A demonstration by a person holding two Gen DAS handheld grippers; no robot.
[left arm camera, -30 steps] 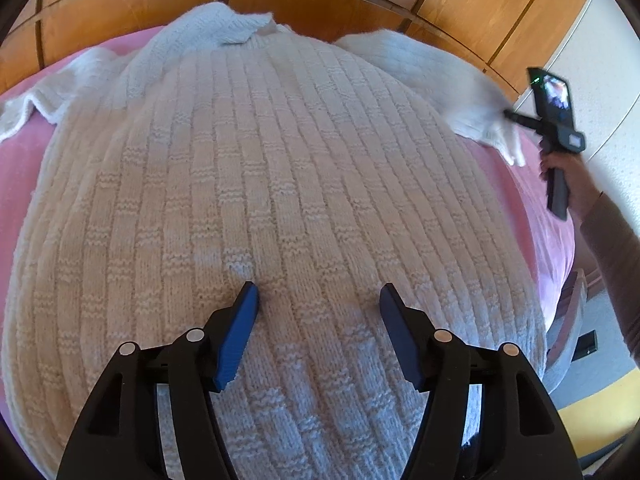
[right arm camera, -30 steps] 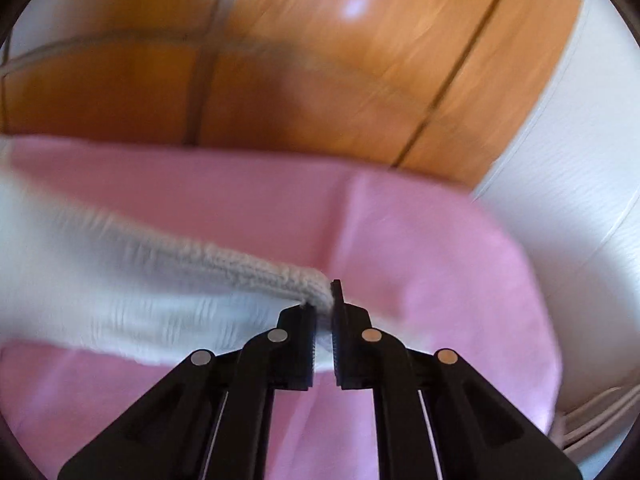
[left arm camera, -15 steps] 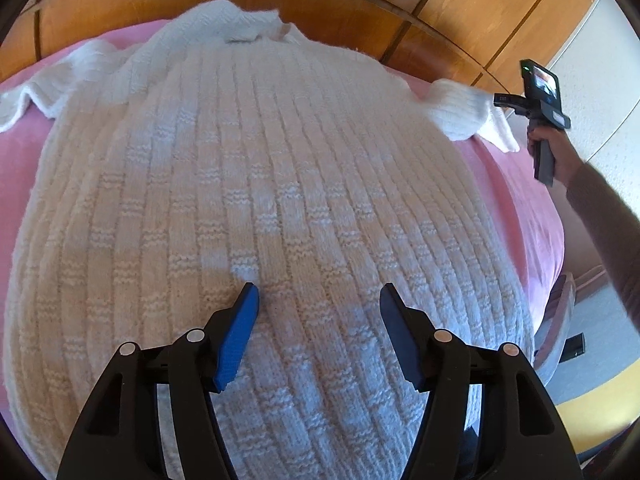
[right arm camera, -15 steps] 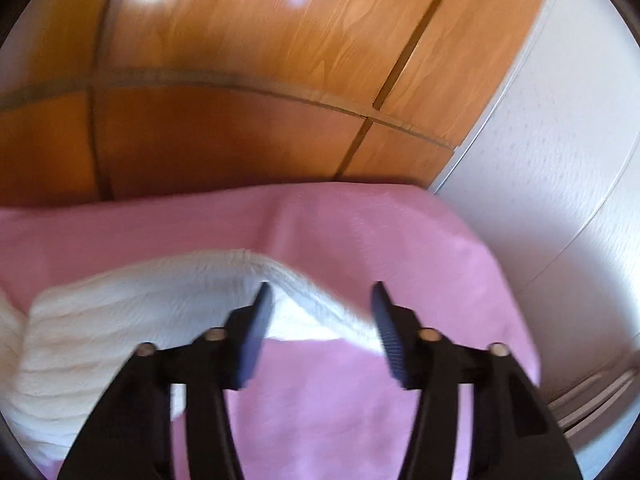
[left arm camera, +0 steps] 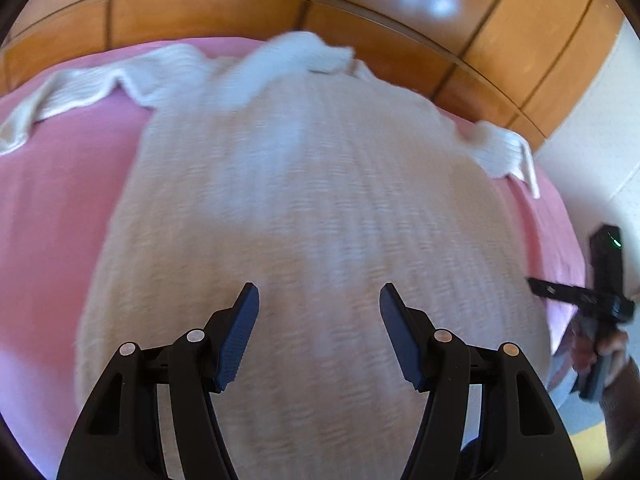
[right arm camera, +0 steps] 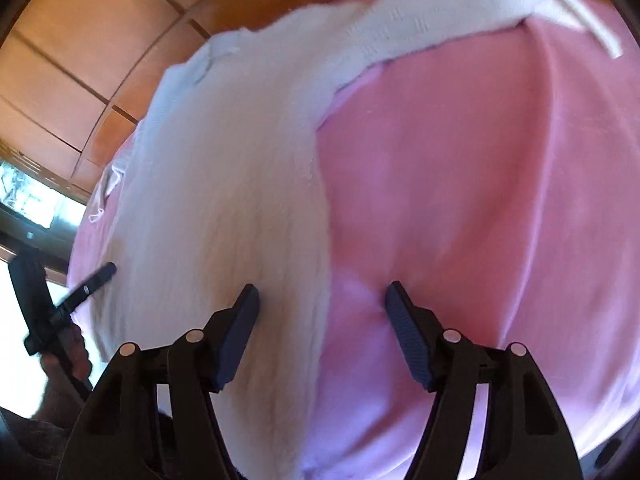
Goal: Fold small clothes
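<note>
My right hand-held gripper (right arm camera: 322, 312), released, straddles the sweater's (right arm camera: 224, 208) right edge, nearer than left, w/ the sweater lengthwise toward the bed's (right arm camera: 460, 200) headboard edge.

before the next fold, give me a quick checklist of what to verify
1. White knitted sweater spread flat on pink bedspread: ok.
2. Left sleeve laid out to the side: ok.
3. Right sleeve laid out: ok, cuff looks a little bunched.
4. Left hand-held gripper open, holding nothing: ok.
5. Right hand-held gripper open over the sweater's side edge: ok.
6. Bottom hem lying straight: cannot tell, hidden.
</note>
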